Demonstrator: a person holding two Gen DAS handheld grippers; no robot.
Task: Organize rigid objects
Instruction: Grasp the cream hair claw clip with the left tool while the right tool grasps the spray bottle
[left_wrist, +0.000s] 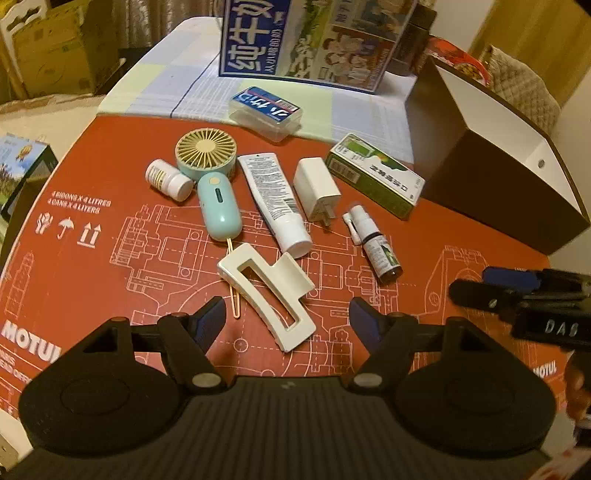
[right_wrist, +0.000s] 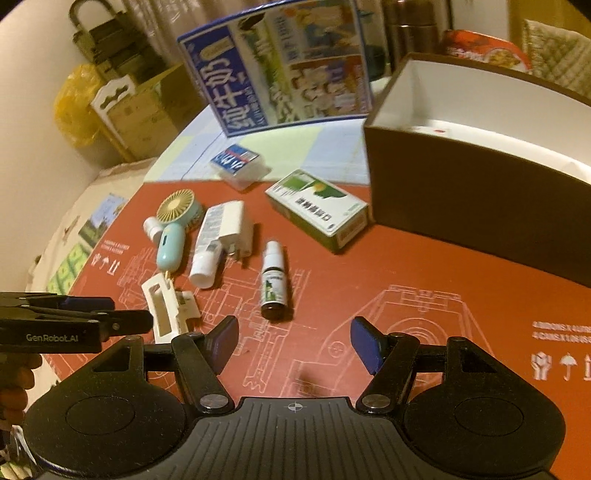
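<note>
Clutter lies loose on the red mat (left_wrist: 110, 280): hair clip (left_wrist: 267, 295), fan (left_wrist: 212, 184), tube (left_wrist: 275, 199), charger (left_wrist: 317, 188), spray bottle (left_wrist: 376, 243), pill bottle (left_wrist: 168, 179), green carton (left_wrist: 375, 173) and clear case (left_wrist: 266, 109). The brown box (right_wrist: 476, 192) stands open at the mat's far right, just beside the carton, and looks the likely place for them.

Your left gripper (left_wrist: 288, 314) is spread and empty, with the clip's near end between its fingers but untouched. Your right gripper (right_wrist: 293, 341) is likewise spread and empty, hovering just short of the spray bottle (right_wrist: 275, 286).

For a clean pick, line your left fingers across the clip's narrow width, not along its length, and come down until the pads bracket it before you squeeze. A thin pin (left_wrist: 234, 295) lies half under the clip; avoid dragging it. With your right, straddle the bottle's body, since it may roll if nudged on one side.

Most of the box's floor is hidden behind its near wall, so you cannot tell what it holds. Right-wrist detail is blurred, and labels are hard to read. The pin's full length is covered.
</note>
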